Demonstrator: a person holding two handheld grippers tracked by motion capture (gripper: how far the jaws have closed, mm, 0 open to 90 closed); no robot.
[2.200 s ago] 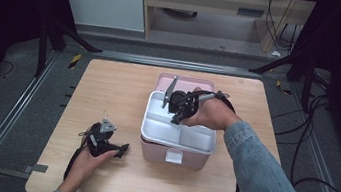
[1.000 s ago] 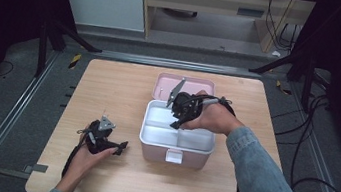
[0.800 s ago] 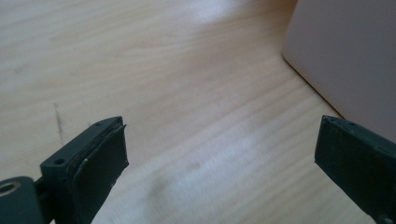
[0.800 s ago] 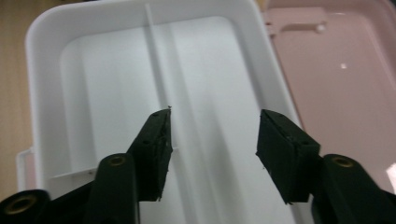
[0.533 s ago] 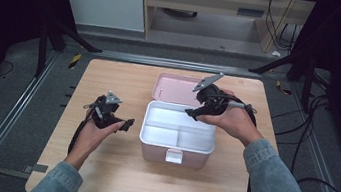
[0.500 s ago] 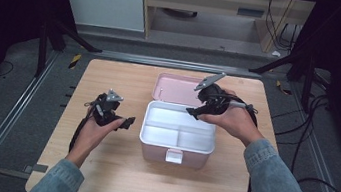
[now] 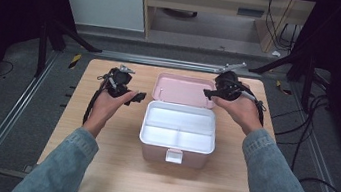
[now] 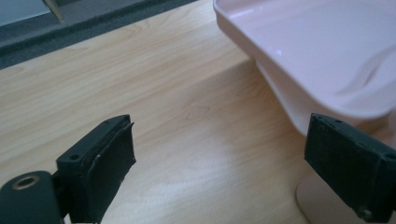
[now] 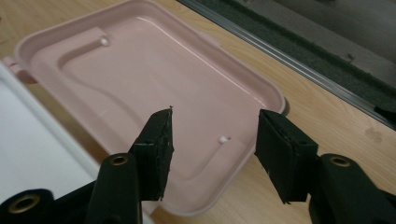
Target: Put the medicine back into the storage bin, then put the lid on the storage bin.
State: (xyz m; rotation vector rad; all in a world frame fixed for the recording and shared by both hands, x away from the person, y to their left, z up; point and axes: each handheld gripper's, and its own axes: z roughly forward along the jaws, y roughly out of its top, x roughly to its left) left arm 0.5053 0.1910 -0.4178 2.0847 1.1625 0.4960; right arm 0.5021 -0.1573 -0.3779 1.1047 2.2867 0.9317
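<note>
Between the two grippers on the wooden table point(image 7: 98, 166) sits a pink box point(image 7: 175, 153) with its lid point(image 7: 185, 90) swung fully open and lying flat behind the white two-compartment tray point(image 7: 178, 132) that fills the box. To the inner side of the left gripper point(image 7: 134, 98), just beyond its jaw tips, is the near corner of that lid; in the left gripper view the lid's pink edge point(image 8: 322, 70) rises past the right-hand jaw, with bare tabletop point(image 8: 177, 121) between the pads. The left gripper's jaws stand wide apart, having just eased slightly inward, and they have hold of nothing. The left hand point(image 7: 106, 109) carries it above the table, beside the box's rear left corner.

Ahead of and below the right gripper point(image 7: 209, 94) lies the lid's inner face, seen in the right gripper view as a shallow pink panel point(image 9: 140, 79) with a raised outline. The right gripper's jaws are parted about halfway, having just been closing, and nothing is between them; they hover over the lid's far right corner without touching it. The right hand point(image 7: 242, 111) holds that gripper near the table's back edge.
</note>
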